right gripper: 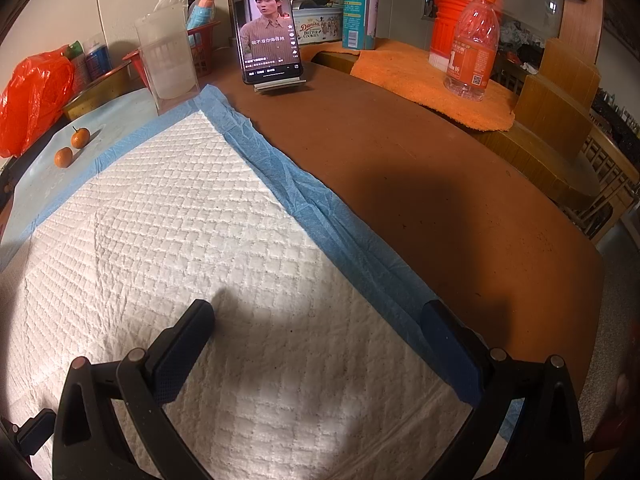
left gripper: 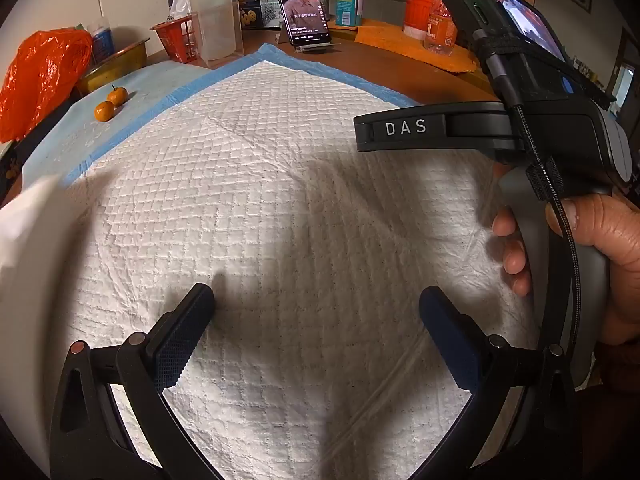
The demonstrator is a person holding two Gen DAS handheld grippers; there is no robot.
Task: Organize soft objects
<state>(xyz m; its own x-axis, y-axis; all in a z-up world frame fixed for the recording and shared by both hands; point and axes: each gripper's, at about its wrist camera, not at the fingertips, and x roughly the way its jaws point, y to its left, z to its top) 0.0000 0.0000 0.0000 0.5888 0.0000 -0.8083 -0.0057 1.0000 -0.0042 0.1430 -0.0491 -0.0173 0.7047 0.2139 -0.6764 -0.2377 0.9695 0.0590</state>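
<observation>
A white quilted absorbent pad with a blue border (left gripper: 280, 184) lies spread flat on the brown table; it also shows in the right wrist view (right gripper: 180, 232). My left gripper (left gripper: 316, 300) is open and empty, hovering over the pad's white middle. My right gripper (right gripper: 318, 312) is open and empty above the pad's right blue edge (right gripper: 320, 216). In the left wrist view the right gripper's body (left gripper: 500, 128) is held by a hand at the right, over the pad. A blurred white sheet edge (left gripper: 28, 216) shows at the far left.
Two small oranges (left gripper: 110, 104) lie on a light blue sheet at the back left, near an orange plastic bag (left gripper: 40, 72) and a brass bowl (left gripper: 112, 64). A phone on a stand (right gripper: 268, 32), a clear container (right gripper: 168, 56), an orange bottle (right gripper: 472, 44) and an orange cloth (right gripper: 432, 84) stand behind.
</observation>
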